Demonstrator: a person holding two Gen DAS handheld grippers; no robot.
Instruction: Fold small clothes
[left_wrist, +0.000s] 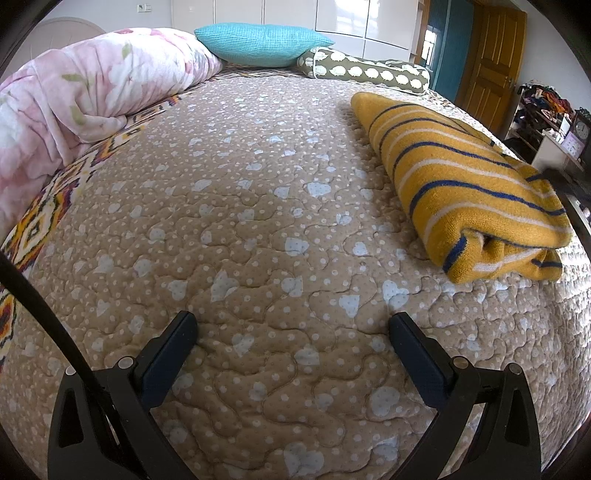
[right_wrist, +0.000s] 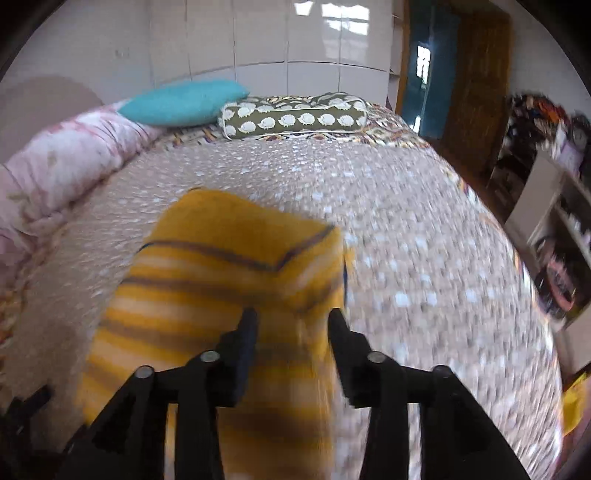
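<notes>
On the bed, toward two o'clock from my left tool, lies the yellow striped garment, folded into a thick bundle with blue and white stripes, resting on the beige quilt. My left tool hangs with its fingers spread wide over bare quilt, well apart from the garment and holding nothing. In the right wrist view, which is blurred, my right tool sits over the garment's near right edge with its fingers apart; I cannot tell whether they touch the fabric. At ten o'clock a pink floral comforter is bunched along the bed's side. At twelve o'clock sit a turquoise pillow and, just beside it, an olive patterned bolster.
</notes>
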